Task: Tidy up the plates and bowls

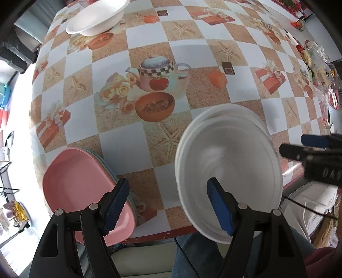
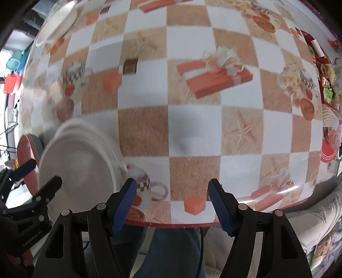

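Checkered oilcloth printed with teapots and gift boxes covers the table (image 1: 149, 25). Both my left gripper (image 1: 168, 205) and right gripper (image 2: 172, 205) stand apart, holding nothing. At five o'clock in the left view, the stack of white bowls (image 1: 228, 162) sits near the table's edge, its rims staggered, so a careless nudge could tip it off. Pink plates (image 1: 81, 181) lie at seven o'clock, one lone white bowl (image 1: 100, 17) at eleven
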